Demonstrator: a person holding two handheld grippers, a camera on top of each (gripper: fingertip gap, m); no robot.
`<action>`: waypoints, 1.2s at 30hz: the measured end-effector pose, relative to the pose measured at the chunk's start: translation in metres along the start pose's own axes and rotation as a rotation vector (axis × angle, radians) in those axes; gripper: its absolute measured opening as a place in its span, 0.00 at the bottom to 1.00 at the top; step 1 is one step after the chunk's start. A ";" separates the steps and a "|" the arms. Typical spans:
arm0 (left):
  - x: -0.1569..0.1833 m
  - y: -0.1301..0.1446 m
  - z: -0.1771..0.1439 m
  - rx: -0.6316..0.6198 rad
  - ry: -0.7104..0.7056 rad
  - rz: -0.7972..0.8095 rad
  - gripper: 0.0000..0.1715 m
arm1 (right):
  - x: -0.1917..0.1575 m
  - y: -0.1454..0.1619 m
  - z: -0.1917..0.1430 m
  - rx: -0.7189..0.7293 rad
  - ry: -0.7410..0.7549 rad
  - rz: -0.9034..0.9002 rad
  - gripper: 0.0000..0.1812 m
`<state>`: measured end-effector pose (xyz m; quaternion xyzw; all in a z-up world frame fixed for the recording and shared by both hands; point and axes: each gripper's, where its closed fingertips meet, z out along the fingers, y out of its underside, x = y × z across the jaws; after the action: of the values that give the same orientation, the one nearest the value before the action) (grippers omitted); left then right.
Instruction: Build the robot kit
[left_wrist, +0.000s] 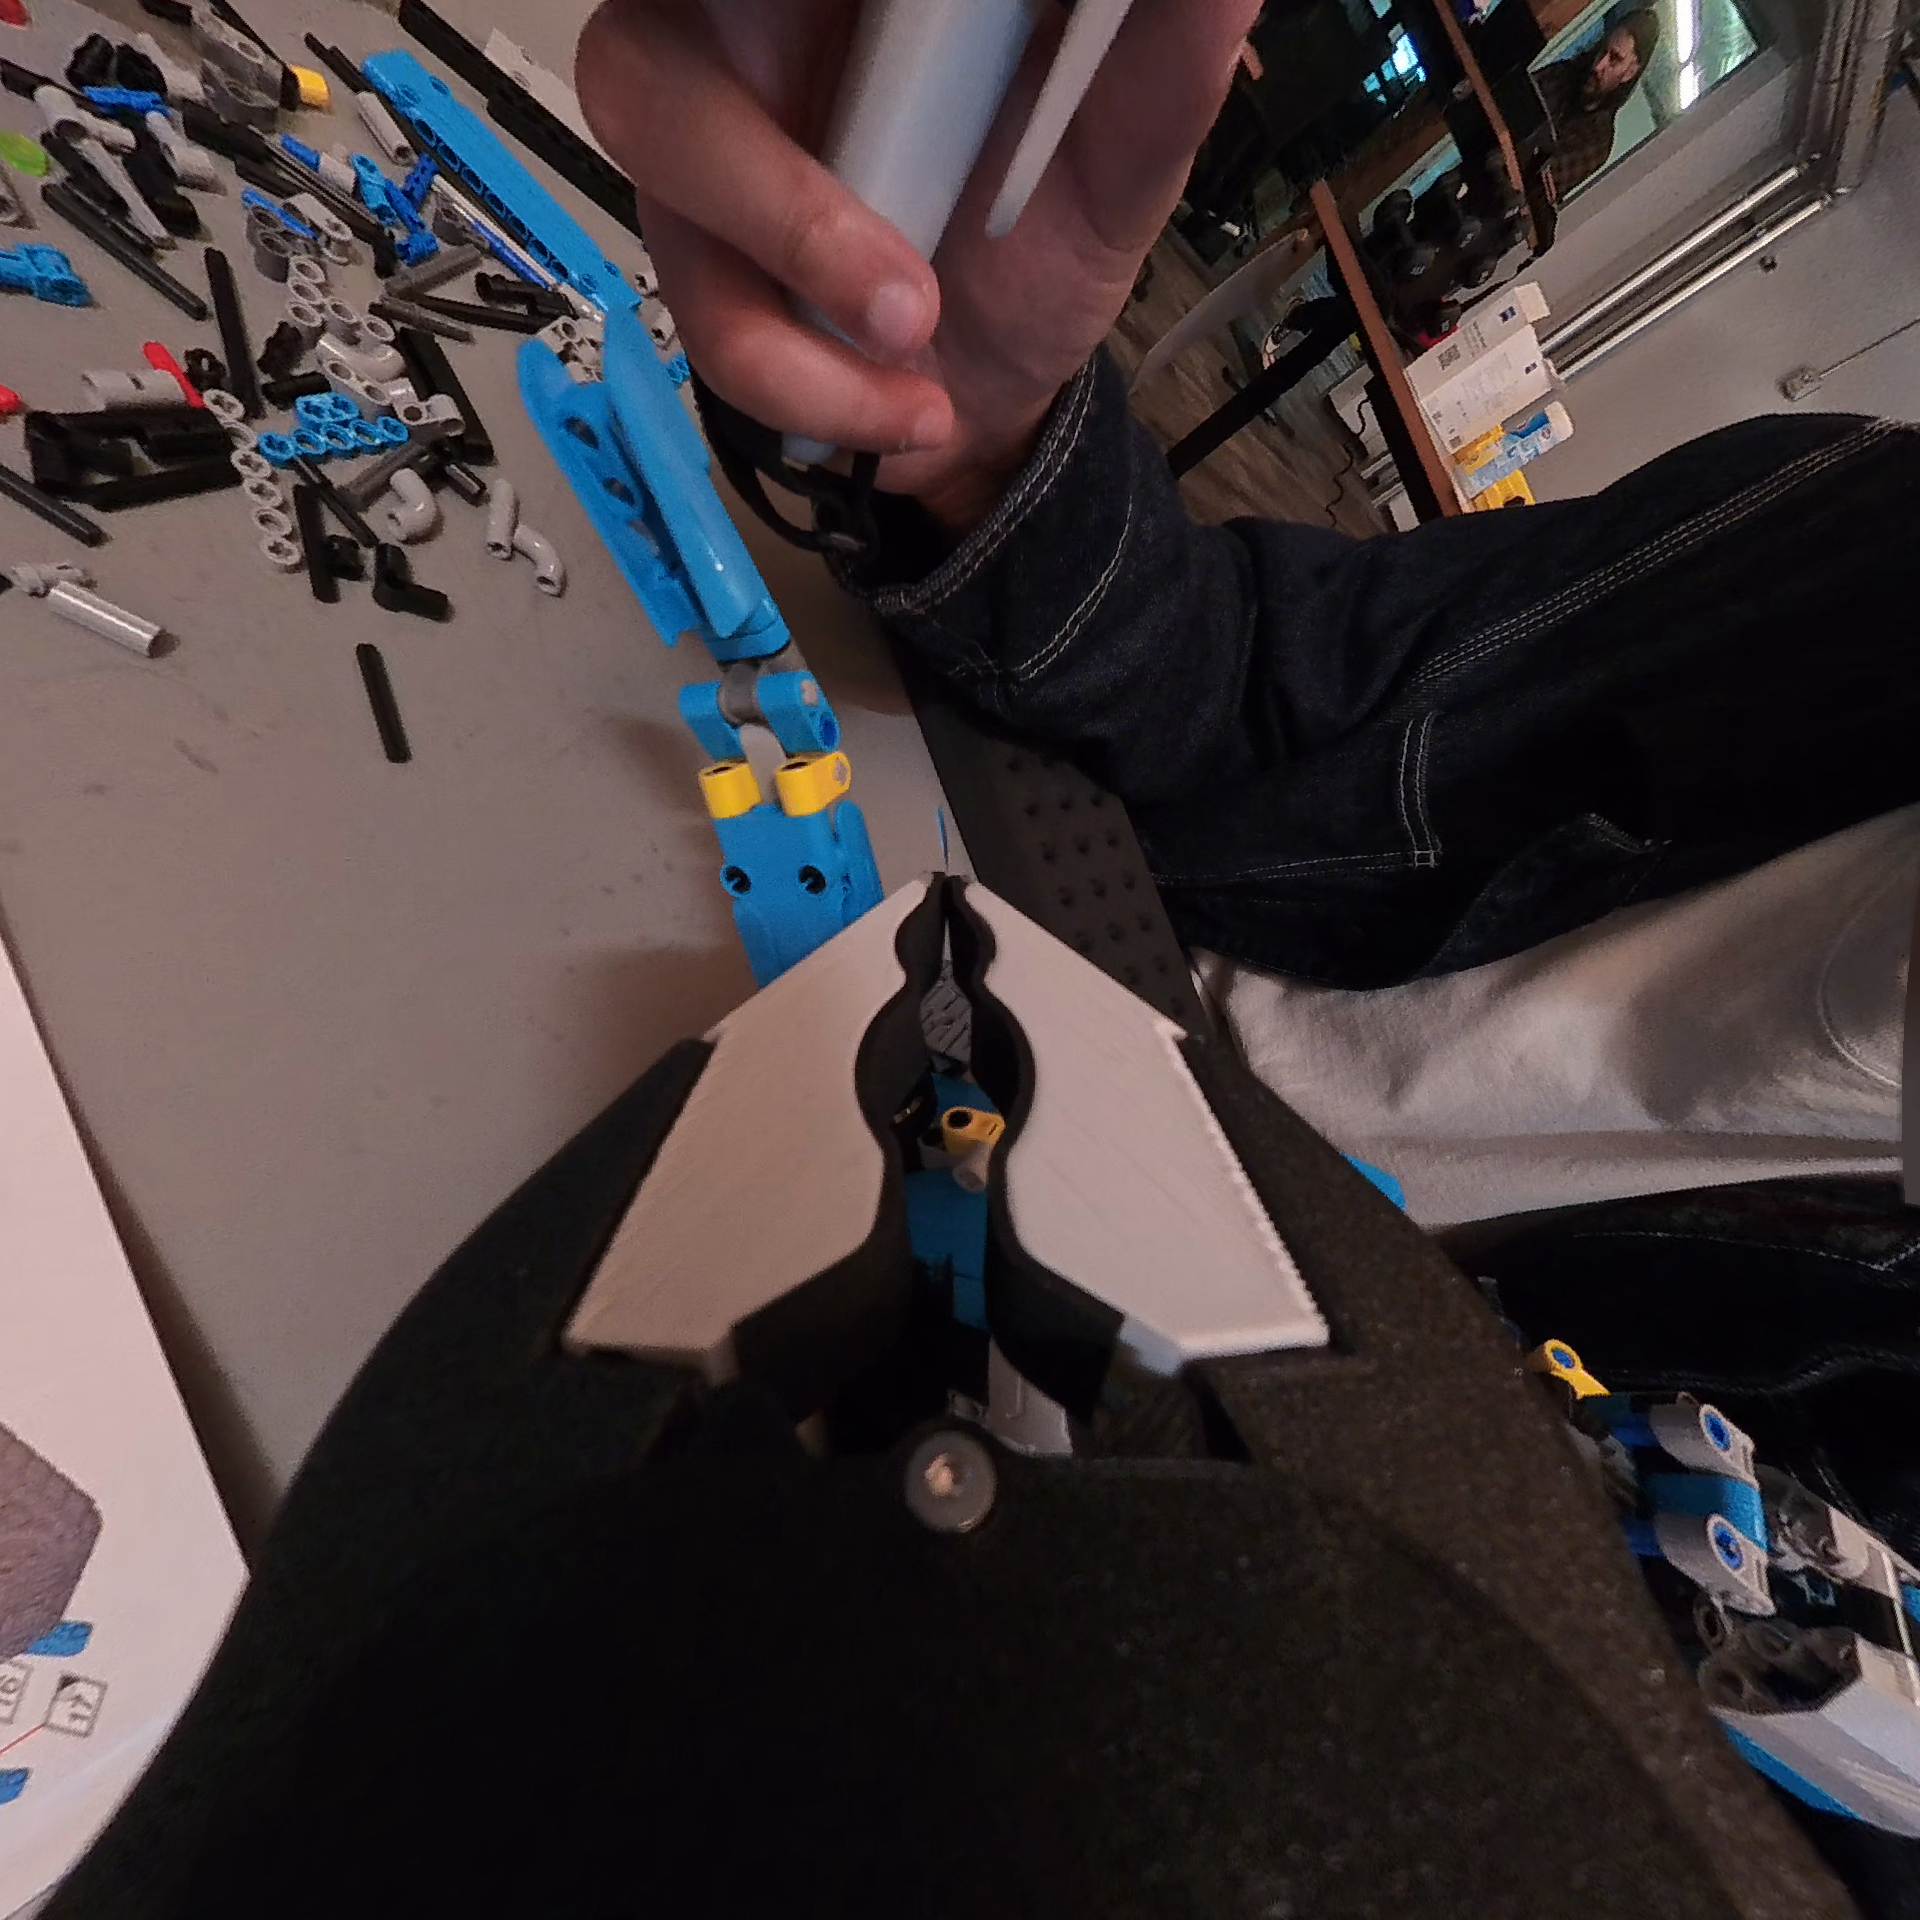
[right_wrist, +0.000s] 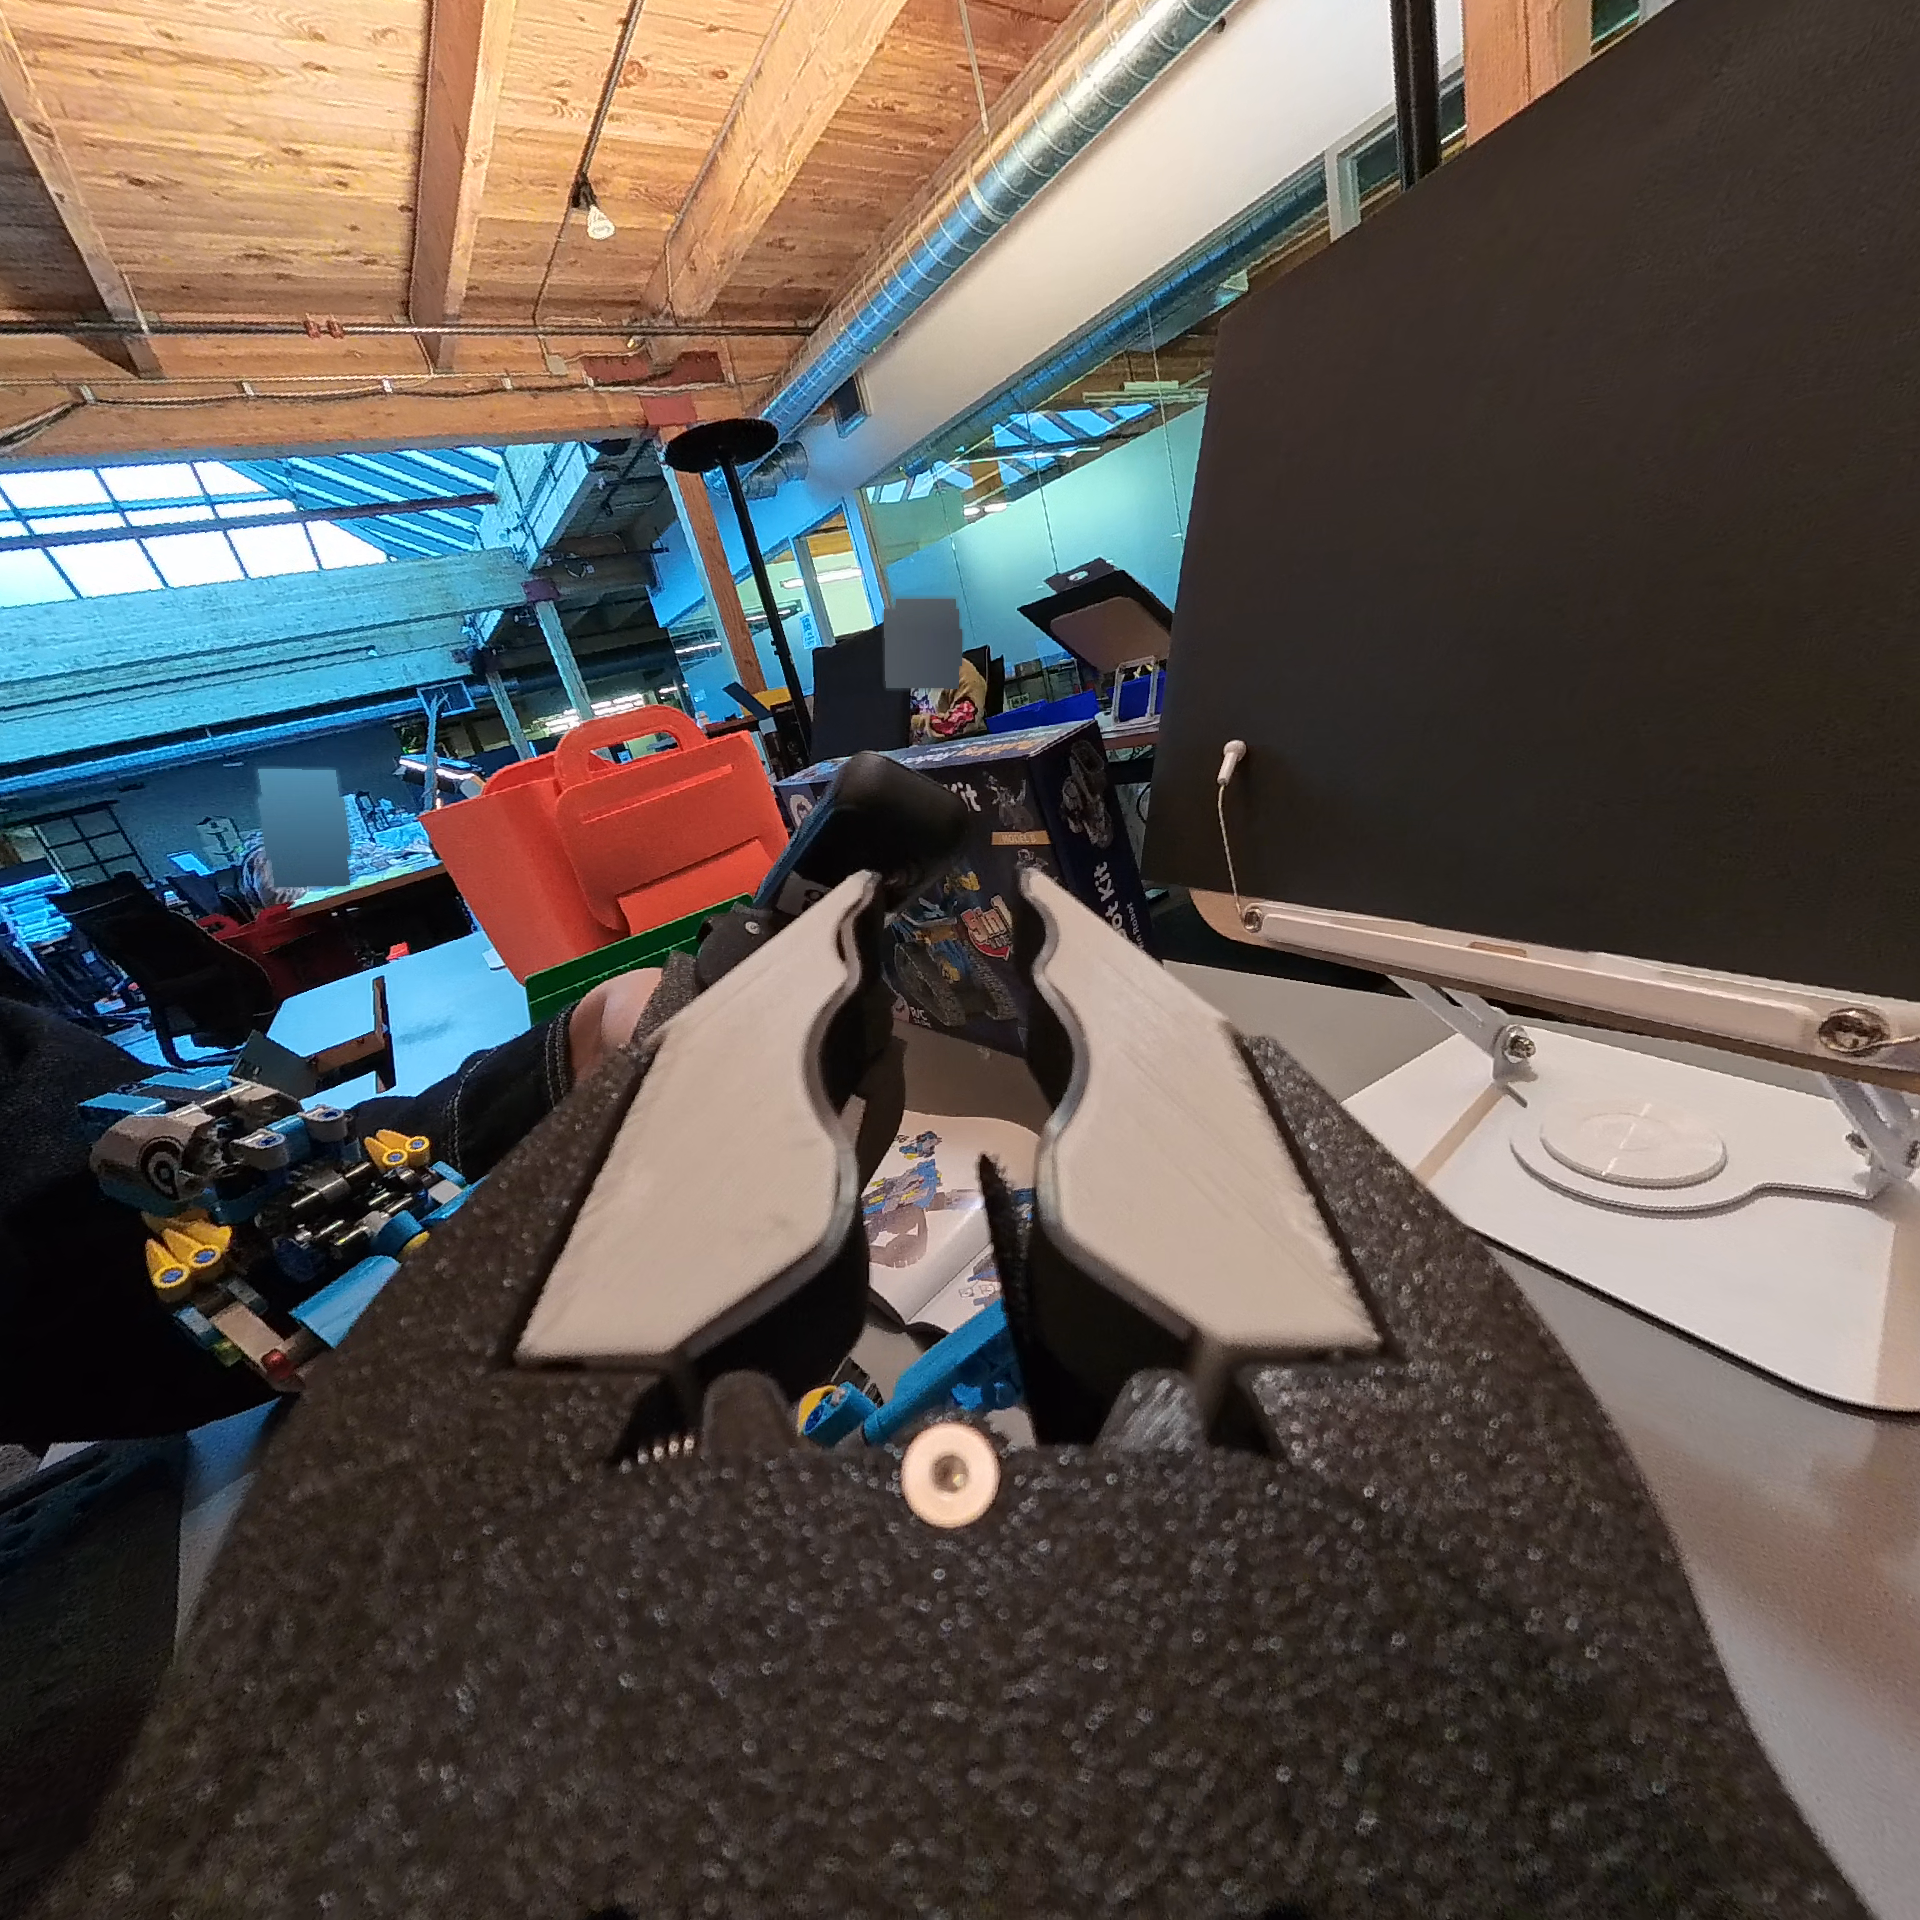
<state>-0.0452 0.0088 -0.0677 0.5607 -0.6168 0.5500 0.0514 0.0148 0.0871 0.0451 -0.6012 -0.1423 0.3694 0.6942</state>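
Grey matte surface carries scattered black, grey and blue plastic beams and pins. A long blue plastic assembly with yellow connectors runs into the left tongs, whose ribbed white tips meet, apparently pinching it. The right tongs stand apart, holding nothing, raised above an open booklet.

Loose parts lie on the table left of the long assembly.

grey table with scattered black, grey and blue building-toy parts, open booklet
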 end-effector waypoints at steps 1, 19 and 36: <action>0.000 0.000 0.000 0.000 -0.001 0.001 0.00 | 0.000 0.000 0.000 0.000 0.000 -0.001 0.13; -0.071 0.002 -0.192 0.846 -0.699 0.241 0.00 | 0.099 0.080 -0.016 -0.352 0.520 -0.034 0.18; -0.084 0.028 -0.184 0.971 -0.483 0.154 0.00 | 0.083 0.168 -0.006 -0.605 0.355 0.254 0.19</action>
<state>-0.1371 0.1907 -0.0707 0.5834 -0.3257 0.6294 -0.3968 0.0181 0.1403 -0.1349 -0.8466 -0.0466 0.2838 0.4478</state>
